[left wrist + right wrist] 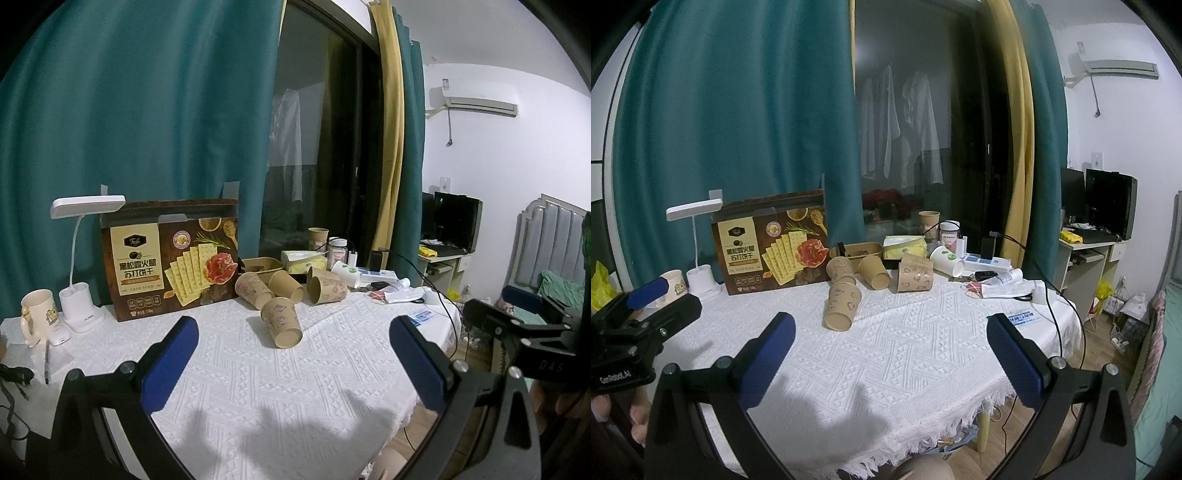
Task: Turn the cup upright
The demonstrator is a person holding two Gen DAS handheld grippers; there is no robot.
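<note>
Plainly, "GenRobot.AI" marks the left tool (646,295), spread wide.

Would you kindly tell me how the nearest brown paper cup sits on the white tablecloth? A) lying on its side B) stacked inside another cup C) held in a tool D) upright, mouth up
A: the nearest brown paper cup lies on its side on the white tablecloth, apart from both open tools.

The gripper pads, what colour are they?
Blue pads, clearest in the right wrist view.
</note>
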